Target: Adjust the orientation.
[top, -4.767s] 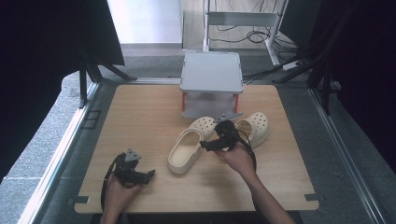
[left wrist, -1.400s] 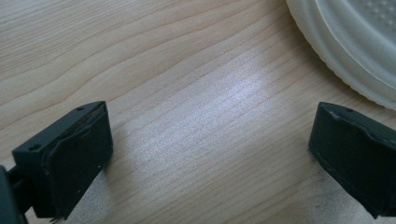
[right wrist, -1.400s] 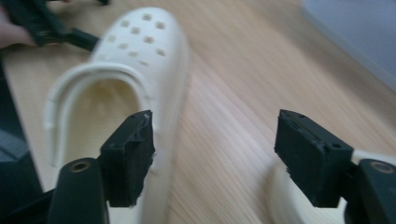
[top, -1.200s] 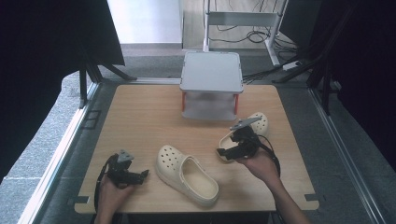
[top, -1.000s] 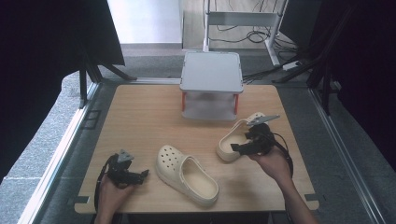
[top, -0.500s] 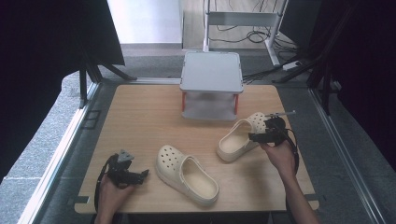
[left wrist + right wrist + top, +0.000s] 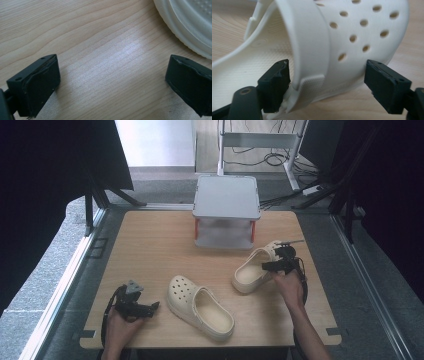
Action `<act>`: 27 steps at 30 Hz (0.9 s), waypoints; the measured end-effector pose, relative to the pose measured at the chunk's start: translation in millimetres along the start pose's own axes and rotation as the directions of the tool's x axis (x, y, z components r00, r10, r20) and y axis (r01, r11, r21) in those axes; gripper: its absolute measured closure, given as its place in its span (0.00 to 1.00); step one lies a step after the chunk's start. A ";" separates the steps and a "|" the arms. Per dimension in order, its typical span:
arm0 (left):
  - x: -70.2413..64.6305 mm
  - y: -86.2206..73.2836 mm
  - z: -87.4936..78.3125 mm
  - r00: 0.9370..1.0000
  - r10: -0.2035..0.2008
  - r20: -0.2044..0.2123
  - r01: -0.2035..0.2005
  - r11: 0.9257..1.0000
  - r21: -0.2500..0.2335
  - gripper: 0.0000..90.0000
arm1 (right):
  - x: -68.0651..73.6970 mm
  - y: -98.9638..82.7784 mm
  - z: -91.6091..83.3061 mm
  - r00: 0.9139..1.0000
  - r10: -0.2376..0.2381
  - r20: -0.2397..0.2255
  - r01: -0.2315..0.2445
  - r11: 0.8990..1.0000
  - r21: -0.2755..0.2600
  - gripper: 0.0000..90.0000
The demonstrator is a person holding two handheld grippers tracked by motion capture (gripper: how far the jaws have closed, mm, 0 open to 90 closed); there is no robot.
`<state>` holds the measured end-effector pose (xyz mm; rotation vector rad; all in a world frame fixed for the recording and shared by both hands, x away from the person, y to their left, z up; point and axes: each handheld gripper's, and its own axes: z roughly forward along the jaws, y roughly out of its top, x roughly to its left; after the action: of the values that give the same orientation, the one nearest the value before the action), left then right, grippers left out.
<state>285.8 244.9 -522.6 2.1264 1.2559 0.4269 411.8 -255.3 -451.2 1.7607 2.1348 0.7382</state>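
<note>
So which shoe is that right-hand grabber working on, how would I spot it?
Start at the grey shelf unit at the back of the wooden table. Just in front of its right corner lies a cream clog, the right gripper straddling its holed toe cap. The other clog lies alone, nearer the front edge.

Two cream clogs (image 7: 256, 267) (image 7: 200, 306) dotted with holes, pale wood-grain table (image 7: 150, 245), black tools (image 7: 276, 266) (image 7: 150, 306).

Bare wooden worktop (image 7: 107, 62) lies free between the left jaws; a cream perforated foam clog (image 7: 352, 32) fills the right jaws' gap.
</note>
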 end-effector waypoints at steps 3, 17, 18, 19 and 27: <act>-0.2 0.1 0.1 1.000 -0.001 -0.001 0.001 1.000 0.000 0.00 | -3.6 -3.8 -6.7 1.000 -0.013 -0.014 0.013 1.000 -0.001 0.41; -0.1 0.1 0.1 1.000 -0.001 -0.001 0.001 1.000 0.000 0.00 | -37.4 -10.3 -31.0 0.996 -0.080 -0.037 0.081 0.996 0.023 0.83; -0.2 0.1 0.1 1.000 -0.001 -0.001 0.001 1.000 0.000 0.00 | -38.4 -10.6 -32.3 0.995 -0.094 -0.033 0.094 0.995 0.018 0.84; -0.1 0.1 0.1 1.000 -0.001 -0.001 0.001 1.000 0.000 0.00 | -39.0 -10.9 -33.8 0.994 -0.102 -0.034 0.103 0.995 0.013 0.84; -0.1 0.1 0.1 1.000 -0.001 -0.002 0.001 1.000 0.000 0.00 | -28.9 -8.7 -53.4 0.976 -0.192 -0.099 0.188 0.981 -0.045 0.84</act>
<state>285.8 244.7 -522.6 2.1254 1.2578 0.4282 383.5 -295.6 -414.6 1.5038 2.3026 0.8257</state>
